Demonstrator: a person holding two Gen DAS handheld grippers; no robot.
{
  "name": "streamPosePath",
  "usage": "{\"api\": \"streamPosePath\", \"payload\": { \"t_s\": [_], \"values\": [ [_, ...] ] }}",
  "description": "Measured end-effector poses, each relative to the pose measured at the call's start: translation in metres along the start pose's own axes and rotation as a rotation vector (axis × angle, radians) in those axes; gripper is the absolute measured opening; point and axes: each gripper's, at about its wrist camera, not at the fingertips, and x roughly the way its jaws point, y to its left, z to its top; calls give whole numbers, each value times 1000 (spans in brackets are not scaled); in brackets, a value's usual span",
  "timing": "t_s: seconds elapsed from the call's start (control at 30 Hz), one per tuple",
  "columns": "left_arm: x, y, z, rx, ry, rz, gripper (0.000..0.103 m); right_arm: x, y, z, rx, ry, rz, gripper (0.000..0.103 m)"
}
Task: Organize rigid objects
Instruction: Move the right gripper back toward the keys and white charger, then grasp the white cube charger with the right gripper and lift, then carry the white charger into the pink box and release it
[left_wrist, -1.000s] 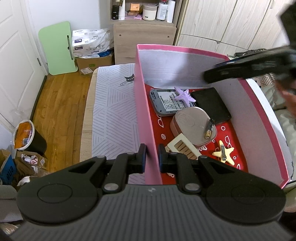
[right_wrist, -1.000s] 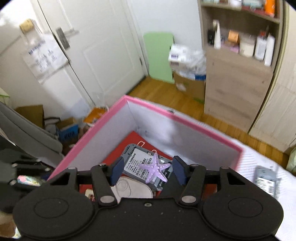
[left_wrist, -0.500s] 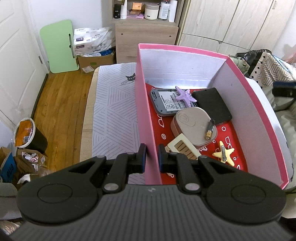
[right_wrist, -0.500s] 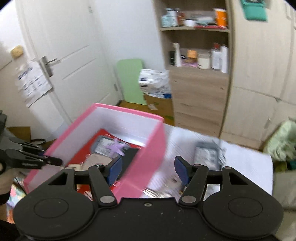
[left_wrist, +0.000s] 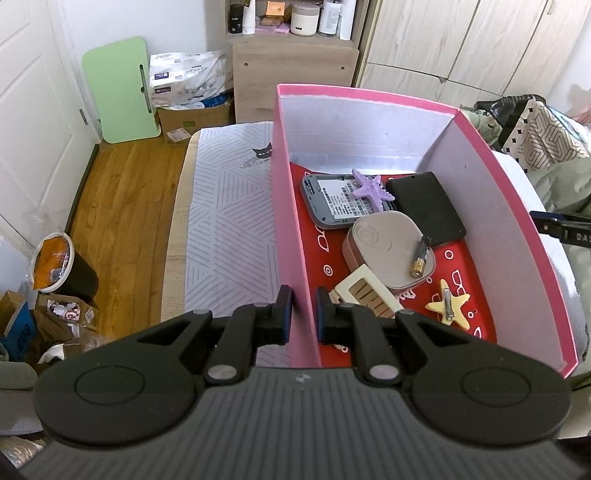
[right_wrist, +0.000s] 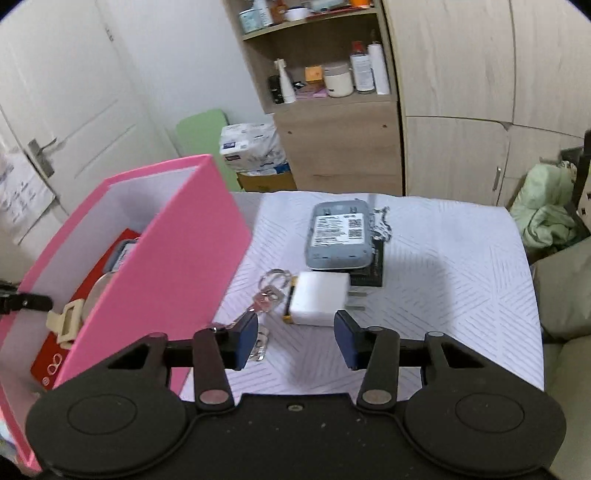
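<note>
At the near end of the pink box (left_wrist: 291, 236), the left gripper (left_wrist: 303, 314) clamps its side wall, while the right gripper (right_wrist: 295, 338), empty with jaws half-spread and just closing, hovers before the white charger (right_wrist: 319, 297) mid-table (right_wrist: 461, 277).

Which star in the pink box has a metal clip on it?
The yellow star, lying alone on the red bottom near the front. The purple star shows no clip and rests on the grey gadget.

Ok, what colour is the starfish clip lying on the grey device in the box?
Lilac purple starfish clip; the left wrist view shows it best.
</note>
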Motion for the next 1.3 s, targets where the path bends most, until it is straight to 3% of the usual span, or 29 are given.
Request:
{"api": "streamPosePath", "payload": {
  "t_s": [0.47, 0.63, 0.93, 1.03, 1.3],
  "values": [
    [1, -1, 1, -5, 2, -1, 12, 41, 6, 4, -40, -15, -89, 53],
    [1, 2, 0, -17, 0, -6, 12, 41, 11, 1, -104, -24, -139, 46],
    [1, 2, -2, -26, -13, -4, 12, 38, 18, -2, -173, 0, -165, 50],
    [-1, 3, -2, -30, -13, -3, 12, 40, 22, -3, -206, -18, -172, 45],
    [-1, 4, -3, -29, -11, -6, 12, 22, 12, -6, -127, -39, -168, 45]
  ]
}}
